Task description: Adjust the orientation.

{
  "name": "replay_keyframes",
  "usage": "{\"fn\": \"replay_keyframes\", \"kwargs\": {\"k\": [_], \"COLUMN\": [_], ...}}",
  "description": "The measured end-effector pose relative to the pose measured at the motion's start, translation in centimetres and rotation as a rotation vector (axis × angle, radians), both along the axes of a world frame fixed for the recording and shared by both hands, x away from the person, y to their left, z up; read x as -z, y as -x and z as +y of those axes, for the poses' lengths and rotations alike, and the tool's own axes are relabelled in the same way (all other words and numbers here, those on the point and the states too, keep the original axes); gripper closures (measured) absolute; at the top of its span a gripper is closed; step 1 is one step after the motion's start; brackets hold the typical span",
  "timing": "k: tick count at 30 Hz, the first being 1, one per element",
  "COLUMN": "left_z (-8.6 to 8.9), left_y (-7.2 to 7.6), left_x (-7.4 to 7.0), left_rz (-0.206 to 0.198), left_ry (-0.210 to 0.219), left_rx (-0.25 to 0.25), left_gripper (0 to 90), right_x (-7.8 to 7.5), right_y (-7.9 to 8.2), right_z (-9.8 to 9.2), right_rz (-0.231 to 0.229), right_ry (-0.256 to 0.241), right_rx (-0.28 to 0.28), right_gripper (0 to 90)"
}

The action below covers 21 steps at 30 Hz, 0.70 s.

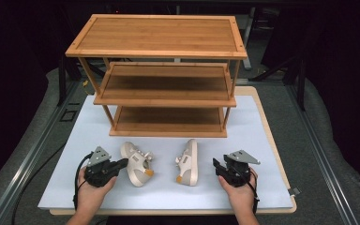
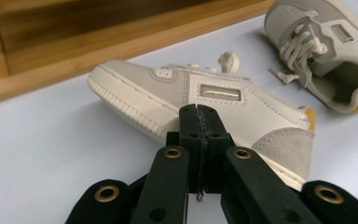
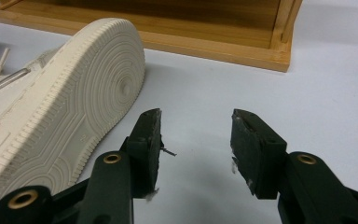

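Two cream sneakers with mustard heel tabs lie on the white mat in front of a wooden rack. The left sneaker [image 1: 136,165] [image 2: 168,91] shows its side to my left gripper [image 1: 123,163] [image 2: 199,111], which is shut with nothing between its jaws, its tip just short of the shoe. The right sneaker [image 1: 189,162] [image 3: 70,107] lies on its side, ribbed sole facing my right gripper [image 1: 217,164] [image 3: 196,122]. That gripper is open and empty, just to the right of the sole. The right sneaker [image 2: 328,51] also appears in the left gripper view.
A three-tier bamboo shoe rack [image 1: 164,79] [image 3: 205,42] stands at the back of the mat, all shelves bare; its base [image 2: 98,51] is close behind the shoes. White mat [image 1: 262,140] extends on both sides. A person's hands hold both grippers near the front edge.
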<state>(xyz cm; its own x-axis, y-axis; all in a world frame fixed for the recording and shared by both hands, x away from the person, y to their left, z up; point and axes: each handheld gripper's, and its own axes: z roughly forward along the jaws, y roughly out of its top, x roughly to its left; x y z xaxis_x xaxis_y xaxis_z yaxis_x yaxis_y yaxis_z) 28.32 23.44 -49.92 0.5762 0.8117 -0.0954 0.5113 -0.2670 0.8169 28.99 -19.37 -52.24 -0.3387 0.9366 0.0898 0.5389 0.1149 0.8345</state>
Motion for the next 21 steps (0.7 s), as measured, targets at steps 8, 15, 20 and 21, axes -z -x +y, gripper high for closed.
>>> {"fn": "replay_keyframes", "kwargs": {"k": [8,15,20,21], "left_z": [2.1,3.6,3.3,3.2], "left_y": [0.9,0.6,-0.2,-0.4], "left_x": [1.3,2.9,3.2,3.2], "left_rz": [0.062,0.161,0.152,0.147], "left_ry": [-0.018,0.008,-0.015,-0.019], "left_rx": [-0.054,-0.089,-0.097,-0.098], "left_gripper": [89.8,89.8,89.7,89.7], "right_x": [0.0,0.0,0.0,-0.1], "right_y": [0.0,0.0,0.0,0.1], "right_z": [-0.2,-0.1,0.1,0.1], "right_rz": [0.000,0.002,0.009,0.011], "right_ry": [-0.014,-0.015,-0.013,-0.008], "right_rx": [0.010,0.003,-0.005,-0.011], "right_gripper": [52.1,52.1,53.6,54.5]}}
